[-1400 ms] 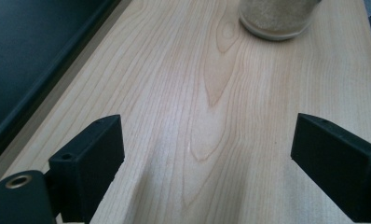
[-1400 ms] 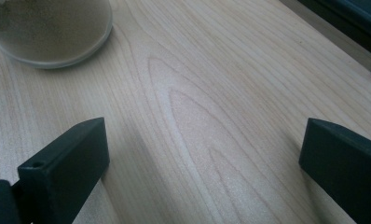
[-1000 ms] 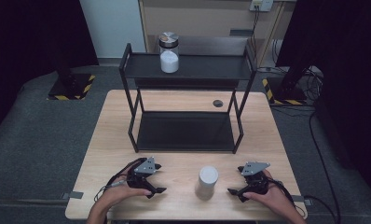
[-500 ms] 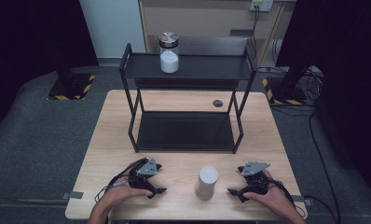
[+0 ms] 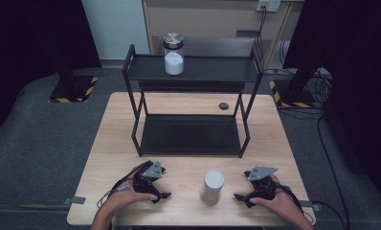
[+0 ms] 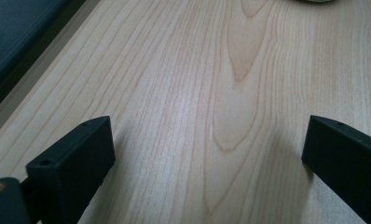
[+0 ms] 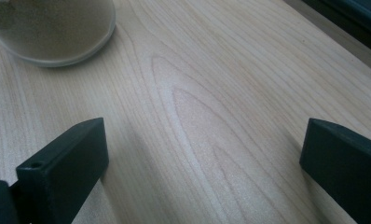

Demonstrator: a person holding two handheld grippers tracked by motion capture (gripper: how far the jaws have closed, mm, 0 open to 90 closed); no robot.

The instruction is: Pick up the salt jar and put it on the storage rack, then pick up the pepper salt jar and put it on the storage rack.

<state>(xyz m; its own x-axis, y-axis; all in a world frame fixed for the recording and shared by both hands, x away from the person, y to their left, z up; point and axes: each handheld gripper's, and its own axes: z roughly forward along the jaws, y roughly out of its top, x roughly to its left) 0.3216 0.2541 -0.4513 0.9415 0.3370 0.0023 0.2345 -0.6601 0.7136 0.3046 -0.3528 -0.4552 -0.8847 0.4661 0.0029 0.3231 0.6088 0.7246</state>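
A white container stands upright near the table's front edge, between my two grippers. My left gripper rests on the wood to its left, held by a hand. Its jaws have just been opening and stand wide apart, with bare wood between them. To the container's right, my right gripper lies in the other hand, also open. In the right gripper view nothing is between the jaws, and the container's base sits ahead at the upper left, apart from them.
A black two-tier rack stands across the middle of the wooden table. On the rack's top shelf is a glass jar with a silver lid and white powder. A small dark disc lies behind the rack.
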